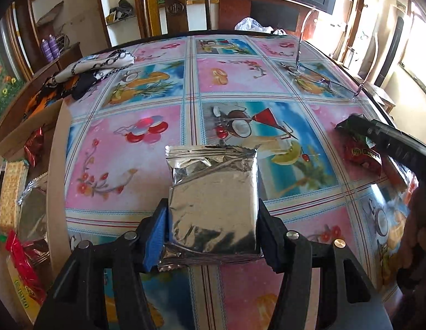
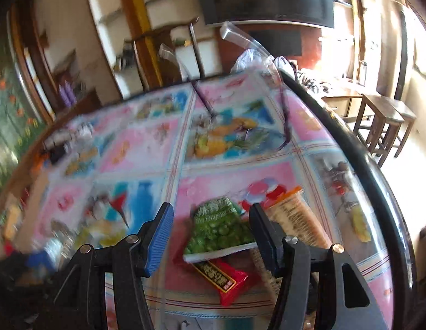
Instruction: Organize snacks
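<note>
left gripper [image 1: 213, 220], nearest the lens: jaws about half closed, pads against both side edges of the silver foil packet [image 1: 213, 192], which lies flat on the worktop [image 1: 130, 165] with its crimped top pointing away. cardboard box [image 1: 59, 165], already holding wrapped snacks, stands left of the packet; red snack packet [image 1: 362, 155] lies to its right, under the right gripper [image 2: 210, 236]. that gripper hangs half open over a green pea packet [image 2: 221, 228], touching nothing as far as the blurred view shows. judged step: lift the foil packet. squeeze lightly so the pouch does not buckle or slip, raise it level, then carry it left over the box wall.
</note>
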The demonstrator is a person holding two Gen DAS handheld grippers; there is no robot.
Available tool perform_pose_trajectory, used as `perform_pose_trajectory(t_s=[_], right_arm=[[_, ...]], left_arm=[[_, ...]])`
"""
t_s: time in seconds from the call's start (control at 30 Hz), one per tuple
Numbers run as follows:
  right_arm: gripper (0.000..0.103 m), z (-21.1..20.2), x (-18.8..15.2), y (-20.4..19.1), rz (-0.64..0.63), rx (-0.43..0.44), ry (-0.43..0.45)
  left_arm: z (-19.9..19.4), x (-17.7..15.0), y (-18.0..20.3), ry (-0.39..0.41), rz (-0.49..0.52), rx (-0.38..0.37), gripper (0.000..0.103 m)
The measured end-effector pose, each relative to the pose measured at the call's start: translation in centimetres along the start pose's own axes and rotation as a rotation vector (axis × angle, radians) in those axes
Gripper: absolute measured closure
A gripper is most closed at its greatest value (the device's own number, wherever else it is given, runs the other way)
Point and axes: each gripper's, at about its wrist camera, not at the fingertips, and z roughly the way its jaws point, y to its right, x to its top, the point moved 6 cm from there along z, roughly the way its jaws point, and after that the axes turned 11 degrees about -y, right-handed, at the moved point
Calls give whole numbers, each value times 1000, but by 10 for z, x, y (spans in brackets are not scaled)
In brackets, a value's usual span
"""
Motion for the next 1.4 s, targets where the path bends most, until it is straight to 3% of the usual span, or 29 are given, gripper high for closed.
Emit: perform_pose_trajectory(t_s=[0.07, 0.2, 0.27, 0.53, 0.8, 1.4], right_arm=[[62, 2, -5, -9, -73, -59, -21], [71, 4, -14, -18, -111, -57, -60], [72, 2, -16, -21, -114, -48, -58], [72, -18, -21, -51, -107, 163, -29], [72, -29, -23, -74, -158, 154, 34], [72, -37, -21, -72, -147, 152, 69]], left_arm=[[0, -1, 0, 7, 8, -1, 45], [-1, -1, -3, 7, 5, -4, 46], [-1, -1, -4, 8, -9, -8, 46], [-3, 3, -15, 15, -54, -14, 46], [-17, 6, -16, 96, -47, 28, 46], [-42, 12, -17, 236, -40, 87, 46]])
